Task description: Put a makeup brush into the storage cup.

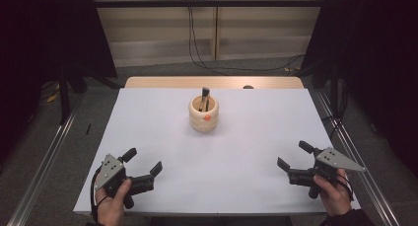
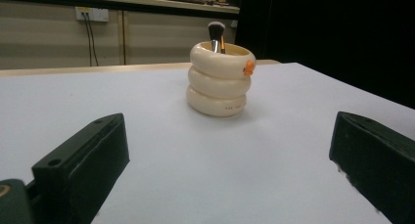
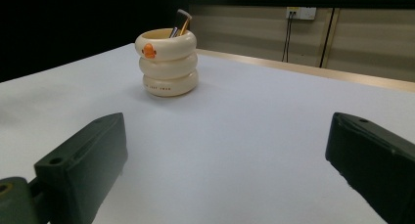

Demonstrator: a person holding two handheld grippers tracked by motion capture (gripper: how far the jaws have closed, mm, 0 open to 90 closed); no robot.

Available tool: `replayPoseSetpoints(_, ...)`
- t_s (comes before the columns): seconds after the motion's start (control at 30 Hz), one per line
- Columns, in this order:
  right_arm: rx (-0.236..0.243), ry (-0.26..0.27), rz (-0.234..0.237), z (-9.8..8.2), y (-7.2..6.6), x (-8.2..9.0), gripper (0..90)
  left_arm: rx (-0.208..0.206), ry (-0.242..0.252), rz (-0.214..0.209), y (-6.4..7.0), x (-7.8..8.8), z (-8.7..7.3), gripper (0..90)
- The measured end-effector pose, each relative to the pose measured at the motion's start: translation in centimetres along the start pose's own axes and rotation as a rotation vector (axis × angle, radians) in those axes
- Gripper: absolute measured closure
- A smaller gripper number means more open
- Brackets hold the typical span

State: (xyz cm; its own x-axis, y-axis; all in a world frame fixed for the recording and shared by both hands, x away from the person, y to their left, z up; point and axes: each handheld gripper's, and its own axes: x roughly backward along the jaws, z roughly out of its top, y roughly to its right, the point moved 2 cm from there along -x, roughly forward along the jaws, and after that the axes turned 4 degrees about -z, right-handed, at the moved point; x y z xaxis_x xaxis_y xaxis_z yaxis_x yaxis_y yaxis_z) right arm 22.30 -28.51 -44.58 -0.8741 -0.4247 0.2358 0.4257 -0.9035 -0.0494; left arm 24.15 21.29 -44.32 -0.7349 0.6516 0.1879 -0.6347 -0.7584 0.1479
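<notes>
A cream holder [image 1: 203, 115] shaped like three stacked rings stands upright at the table's middle back, with a small orange duck face on its top ring. A makeup brush [image 1: 204, 97] with a dark head leans inside it. The left gripper view shows the holder [image 2: 219, 79] and brush [image 2: 215, 34] ahead; the right gripper view shows the holder [image 3: 167, 62] at upper left. My left gripper [image 1: 144, 163] rests at the near left corner, open and empty. My right gripper [image 1: 294, 156] rests at the near right, open and empty. Both are far from the holder.
A white sheet [image 1: 217, 152] covers the table, with a bare wooden strip [image 1: 212, 82] at the far edge. Metal rails [image 1: 39, 167] run along both sides of the table. Cables [image 1: 197, 48] hang from a wall socket behind. Dark curtains flank the room.
</notes>
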Motion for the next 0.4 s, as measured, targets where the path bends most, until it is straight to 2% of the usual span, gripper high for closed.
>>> replayPoseSetpoints(0.1,0.005,0.006,-0.01,-0.02,0.03,0.01,1.9,0.006,0.023,0.009,-0.12,0.07,0.07,1.1)
replayPoseSetpoints(0.4,0.0,0.007,-0.003,-0.03,0.05,-0.01,1.7,-0.01,0.018,0.01,-0.13,0.06,0.0,1.1)
